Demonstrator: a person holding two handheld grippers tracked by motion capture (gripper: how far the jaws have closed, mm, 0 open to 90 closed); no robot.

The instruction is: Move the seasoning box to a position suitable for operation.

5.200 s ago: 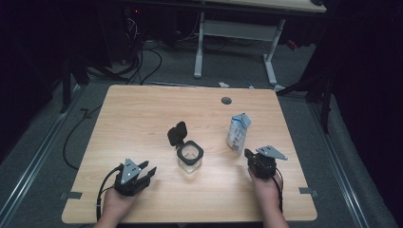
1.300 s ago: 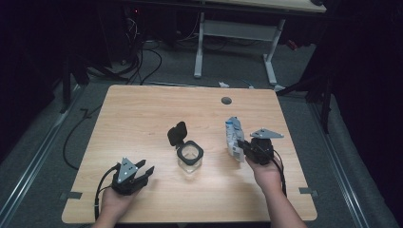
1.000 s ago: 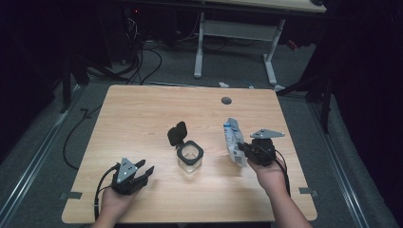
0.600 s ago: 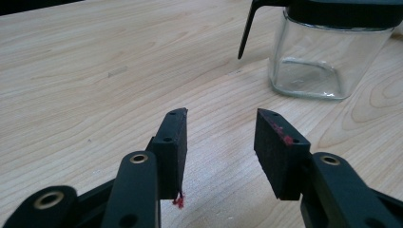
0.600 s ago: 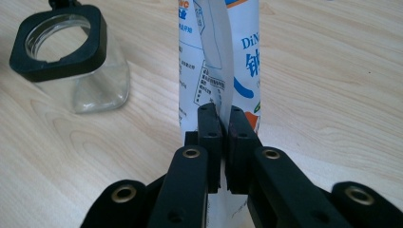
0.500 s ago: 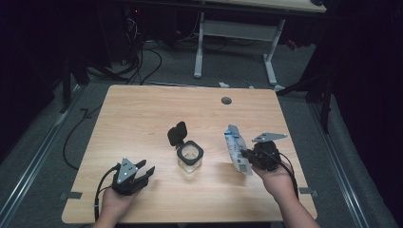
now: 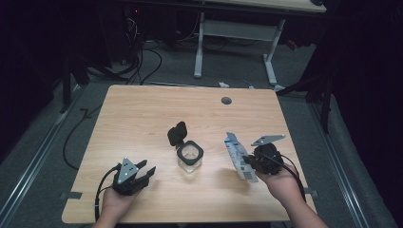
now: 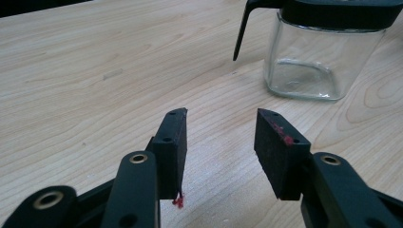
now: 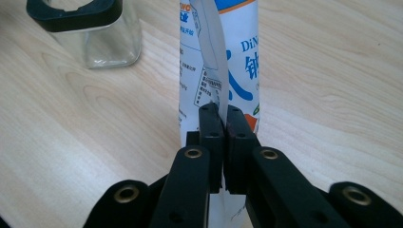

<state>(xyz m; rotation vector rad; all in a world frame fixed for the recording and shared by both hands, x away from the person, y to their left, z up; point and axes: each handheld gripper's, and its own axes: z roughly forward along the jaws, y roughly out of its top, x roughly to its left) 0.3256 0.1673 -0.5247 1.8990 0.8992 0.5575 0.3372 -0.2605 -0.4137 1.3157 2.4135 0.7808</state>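
A clear glass jar (image 7: 190,156) with a black rim and its black flip lid (image 7: 177,134) swung open stands mid-table; it also shows as the jar (image 8: 316,52) and the jar (image 9: 90,35). My right gripper (image 7: 247,161) is shut on the back seam of a white and blue pouch (image 7: 237,154), the pouch (image 9: 223,61) held upright to the right of the jar. My right gripper (image 9: 221,111) pinches that thin fin. My left gripper (image 7: 142,172) rests open near the front left; my left gripper (image 8: 221,126) has nothing between its jaws.
The wooden table (image 7: 142,114) has a round grommet hole (image 7: 226,100) near its far edge. Cables (image 7: 138,61) and a desk frame (image 7: 233,42) stand on the floor beyond. Each hand sits close to the table's front edge.
My right gripper closed on the pouch and drew it toward the front of the table, slightly right. The left gripper stayed put.
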